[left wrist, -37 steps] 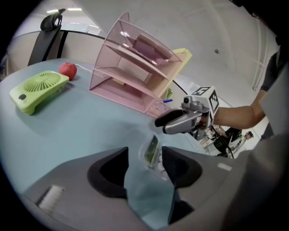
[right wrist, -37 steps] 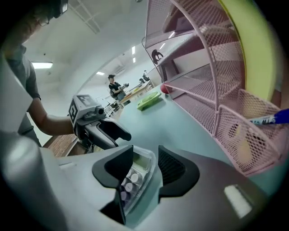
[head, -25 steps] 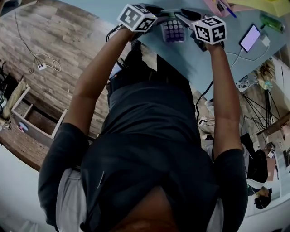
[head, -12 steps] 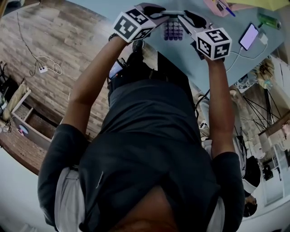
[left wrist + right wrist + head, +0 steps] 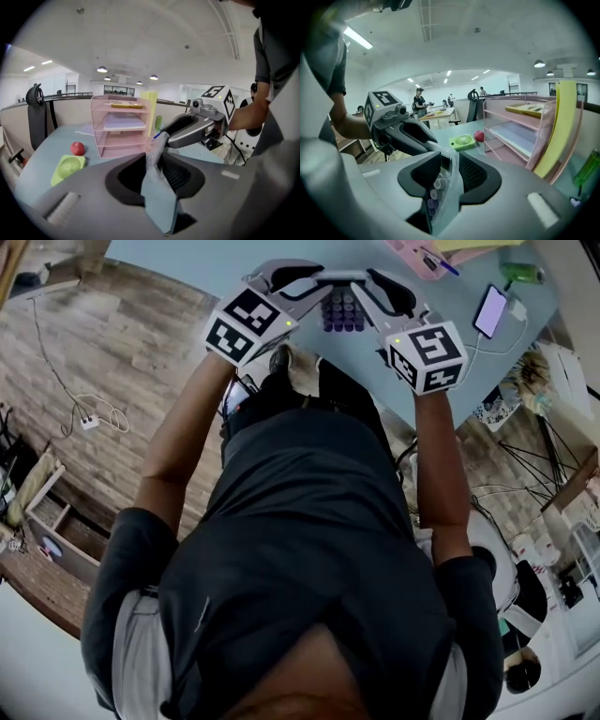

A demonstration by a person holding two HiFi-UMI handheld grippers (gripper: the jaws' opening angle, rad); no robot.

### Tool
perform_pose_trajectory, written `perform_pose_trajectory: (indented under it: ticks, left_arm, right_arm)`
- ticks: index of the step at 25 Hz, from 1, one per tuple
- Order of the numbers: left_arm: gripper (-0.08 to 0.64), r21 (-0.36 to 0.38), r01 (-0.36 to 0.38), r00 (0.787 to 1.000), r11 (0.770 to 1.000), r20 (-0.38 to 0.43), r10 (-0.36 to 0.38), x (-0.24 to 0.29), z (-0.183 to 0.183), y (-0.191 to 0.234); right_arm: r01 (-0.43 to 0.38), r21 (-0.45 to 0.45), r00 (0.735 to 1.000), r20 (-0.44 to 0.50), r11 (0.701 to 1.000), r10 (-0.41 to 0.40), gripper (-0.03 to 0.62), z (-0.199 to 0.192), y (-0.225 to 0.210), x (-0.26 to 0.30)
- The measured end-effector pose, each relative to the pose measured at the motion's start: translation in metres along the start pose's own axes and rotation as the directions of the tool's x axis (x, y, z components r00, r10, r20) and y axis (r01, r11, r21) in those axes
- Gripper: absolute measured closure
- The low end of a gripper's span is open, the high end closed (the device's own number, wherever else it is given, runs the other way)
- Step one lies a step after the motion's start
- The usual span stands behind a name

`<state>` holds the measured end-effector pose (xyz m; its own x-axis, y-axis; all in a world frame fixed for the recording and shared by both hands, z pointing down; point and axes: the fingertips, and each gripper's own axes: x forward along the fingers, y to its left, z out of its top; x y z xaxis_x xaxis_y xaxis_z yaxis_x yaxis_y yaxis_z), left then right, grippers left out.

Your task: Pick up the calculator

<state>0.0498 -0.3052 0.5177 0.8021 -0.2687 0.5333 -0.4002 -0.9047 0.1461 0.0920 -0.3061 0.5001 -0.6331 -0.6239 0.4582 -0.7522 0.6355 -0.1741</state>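
Purple-keyed, 1 calculator [image 5: 342, 311] is pinched between 2 tongs, the left tongs [image 5: 317, 279] and right tongs [image 5: 367, 282].

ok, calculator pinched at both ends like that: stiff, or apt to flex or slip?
Probably stiff: the calculator spans straight between the left gripper and right gripper with no sag. Thin, so likely light. Its glossy-looking edges may slip in a narrow pinch.

No readable text or numbers anywhere; only faint, illegible symbols on the calculator [image 5: 435, 189] keys.
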Motion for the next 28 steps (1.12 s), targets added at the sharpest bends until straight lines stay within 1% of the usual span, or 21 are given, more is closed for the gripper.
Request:
perform_pose_trajectory:
  ticks: [4,7,11,15,17,21,24,28]
  left_arm:
    - [0.393,0.075,-0.018,0.998,0.997,0.065,0.013,-0.032,0.028,-0.005]
    - [0.393,0.138,-0.035,0.992,0.99,0.128,0.017,-0.056,0.051,-0.007]
    - [0.393,0.209,-0.086,0.978,0.974,0.203,0.043,-0.093,0.072,-0.011]
    - [0.391,0.286,-0.139,0.959,0.948,0.277,0.057,-0.128,0.091,-0.023]
    - [0.391,0.326,-0.157,0.952,0.932,0.301,0.055,-0.14,0.096,-0.029]
    - [0.391,0.391,-0.178,0.941,0.903,0.335,0.041,-0.154,0.1,-0.038]
    - [0.391,0.407,-0.183,0.937,0.895,0.349,0.033,-0.168,0.109,-0.043]
    - [0.391,0.426,-0.172,0.929,0.888,0.37,0.003,-0.177,0.113,-0.048]
  right_arm:
    - [0.037,-0.056,0.998,0.061,0.998,-0.033,0.472,0.036,0.02,-0.015]
    - [0.083,-0.108,0.991,0.111,0.991,-0.071,0.472,0.064,0.034,-0.026]
    - [0.139,-0.195,0.982,0.156,0.971,-0.109,0.472,0.097,0.062,-0.035]
    - [0.198,-0.271,0.966,0.214,0.942,-0.142,0.474,0.124,0.092,-0.052]
    - [0.227,-0.301,0.959,0.233,0.926,-0.159,0.473,0.132,0.103,-0.059]
    - [0.273,-0.355,0.953,0.228,0.894,-0.2,0.474,0.133,0.118,-0.067]
    - [0.313,-0.367,0.94,0.25,0.876,-0.231,0.474,0.145,0.129,-0.076]
    - [0.353,-0.376,0.927,0.266,0.857,-0.265,0.474,0.152,0.139,-0.082]
